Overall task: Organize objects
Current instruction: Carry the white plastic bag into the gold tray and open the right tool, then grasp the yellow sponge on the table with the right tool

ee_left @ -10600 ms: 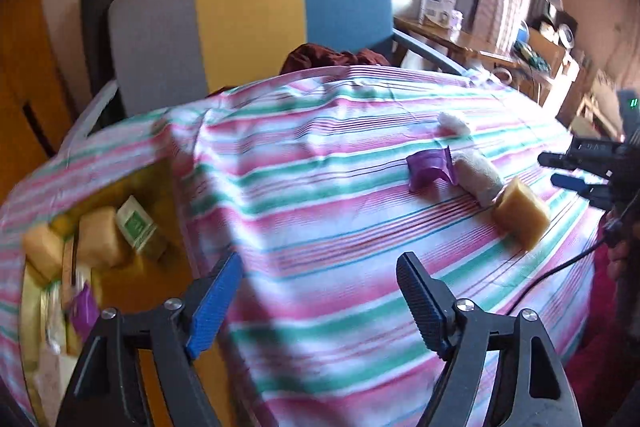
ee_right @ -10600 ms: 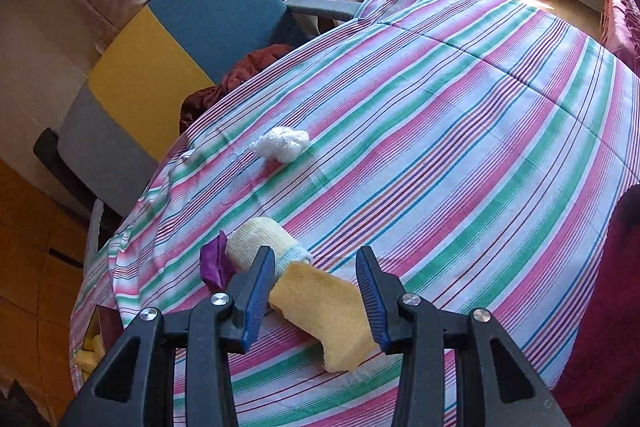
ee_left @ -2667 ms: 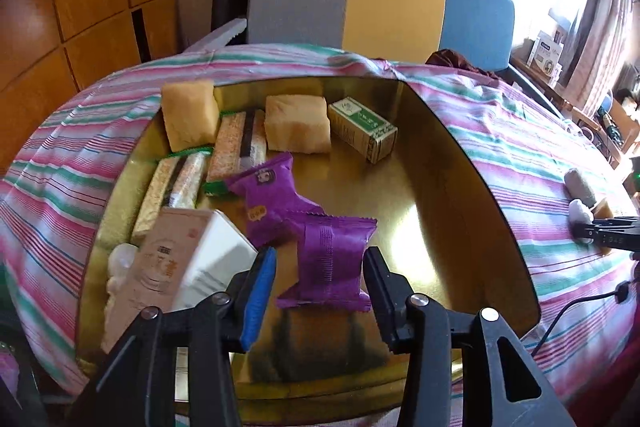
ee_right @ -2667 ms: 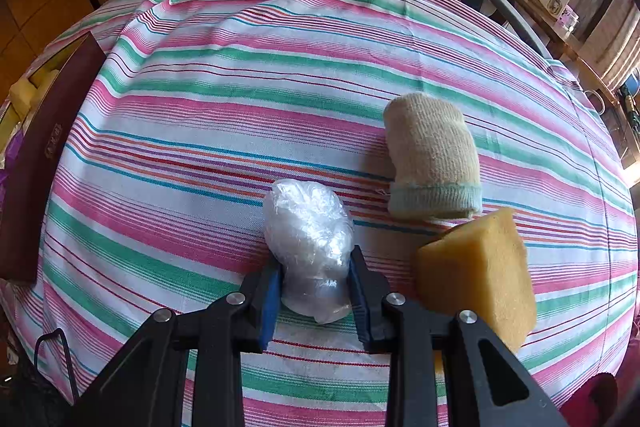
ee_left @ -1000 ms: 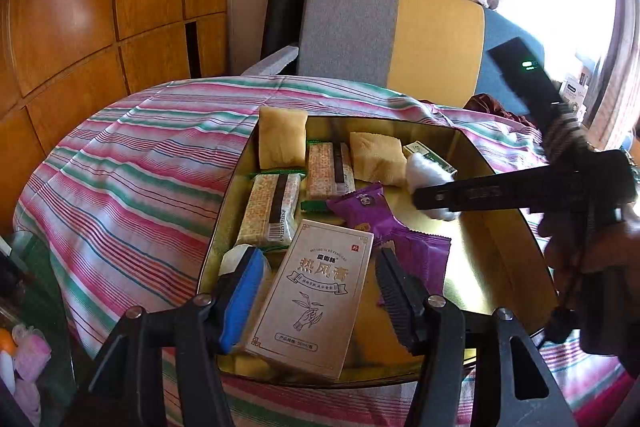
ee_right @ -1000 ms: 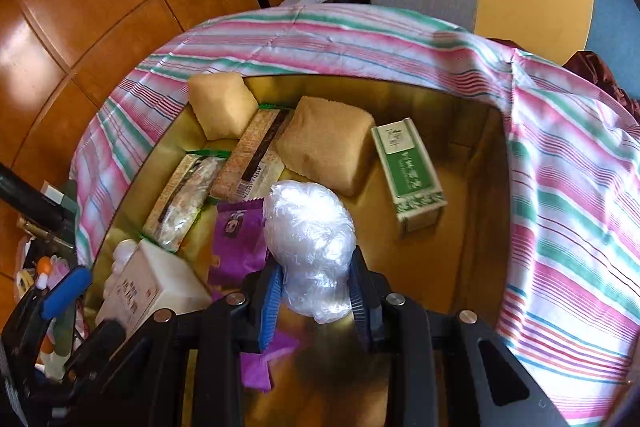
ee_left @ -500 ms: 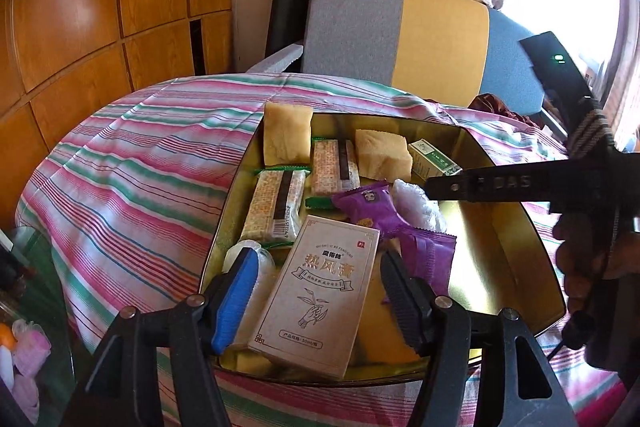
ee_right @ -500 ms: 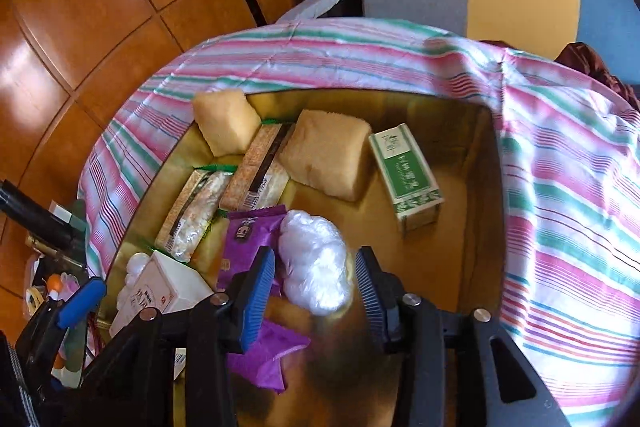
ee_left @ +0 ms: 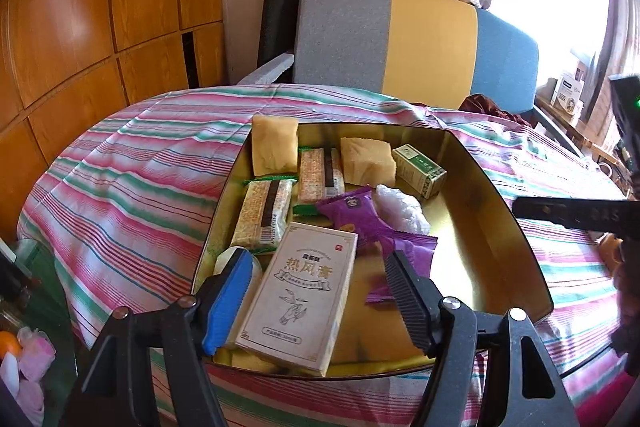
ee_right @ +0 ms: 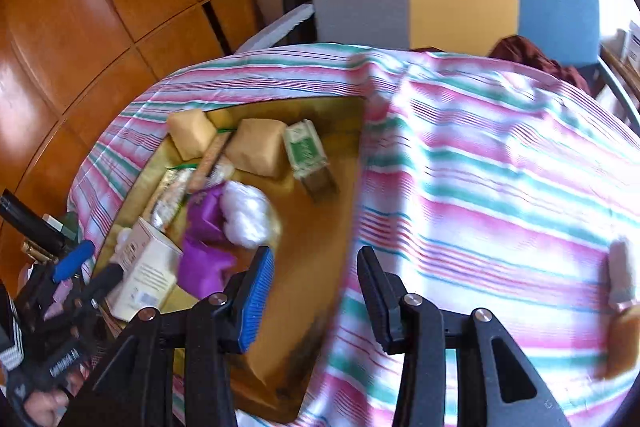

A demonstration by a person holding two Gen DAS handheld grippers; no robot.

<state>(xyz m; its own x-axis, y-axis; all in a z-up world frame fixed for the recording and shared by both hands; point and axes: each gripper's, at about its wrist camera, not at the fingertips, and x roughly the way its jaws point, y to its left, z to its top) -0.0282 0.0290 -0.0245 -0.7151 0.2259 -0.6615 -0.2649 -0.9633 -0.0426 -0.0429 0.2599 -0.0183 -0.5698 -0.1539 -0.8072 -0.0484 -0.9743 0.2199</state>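
Dropped from my right gripper [ee_right: 316,293], now empty and parted, plastic wad [ee_left: 400,209] sits at tray's [ee_left: 516,227] centre. Left gripper [ee_left: 320,301], jaws just widening, hovers at six o'clock, holding nothing

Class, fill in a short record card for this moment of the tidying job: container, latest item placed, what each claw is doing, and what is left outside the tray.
container: gold tray on the striped tablecloth
latest item: white plastic bundle, lying in the tray beside the purple packets
left claw: jaws have just been opening, astride the beige box, pads not pressing it
right claw: open, empty, over the tray's edge
left outside: two blurred items on the cloth at the right edge of the right wrist view
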